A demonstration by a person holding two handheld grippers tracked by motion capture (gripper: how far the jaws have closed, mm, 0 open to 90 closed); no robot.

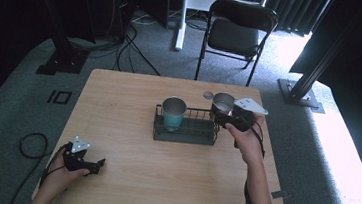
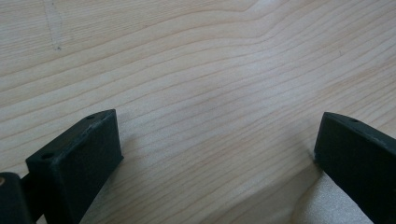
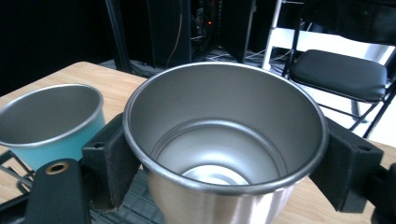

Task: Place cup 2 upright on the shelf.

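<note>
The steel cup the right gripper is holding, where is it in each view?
High view: steel cup right of centre, at the wire rack's right end.
Left gripper view: bare tabletop between the jaws.
Right gripper view: steel cup centre, between the jaws.
Shared landmark: teal cup.

black claws (image 1: 93, 164), grey plates (three-cornered), trailing cables
</note>
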